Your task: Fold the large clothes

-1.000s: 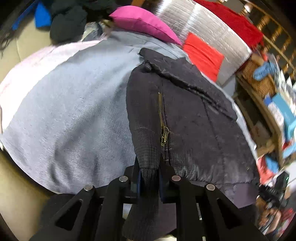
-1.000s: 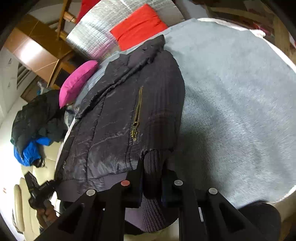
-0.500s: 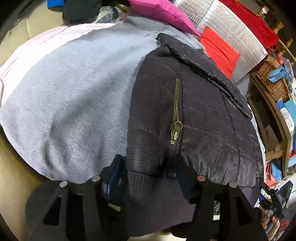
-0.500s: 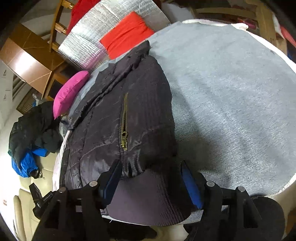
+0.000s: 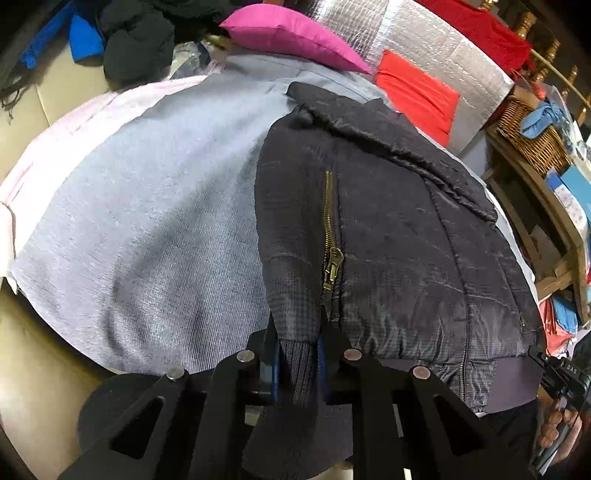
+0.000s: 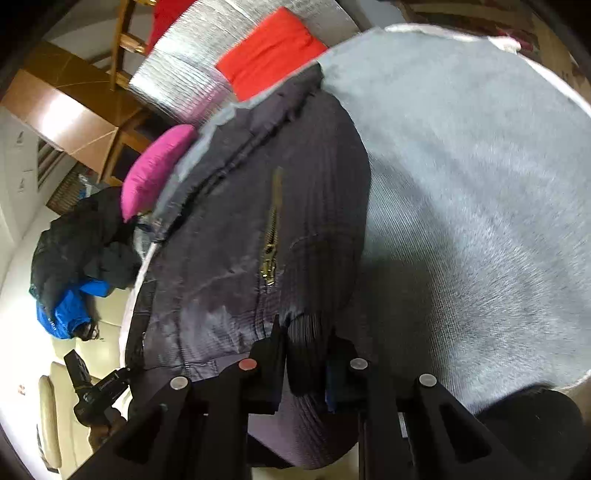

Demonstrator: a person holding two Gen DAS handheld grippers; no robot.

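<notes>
— Where's the jacket (image 5: 388,236)?
— Flat on the grey blanket (image 5: 147,229), collar at the far end, ribbed hem at the near edge. The sleeves are folded in, each with a brass zip (image 5: 330,236) showing.
— And the grippers?
— The left gripper (image 5: 298,363) has just closed its jaws on a ribbed cuff (image 5: 295,369). The right gripper (image 6: 306,363) has just closed on the other cuff (image 6: 306,354); both pinch narrow, knit between the pads.
— What's around it?
— A pink pillow (image 5: 291,35) beyond the collar, a red cushion (image 5: 417,92) against silver foil sheeting (image 5: 436,48), and a heap of dark and blue clothes (image 6: 74,266) off on the cream sofa (image 6: 48,417).
</notes>
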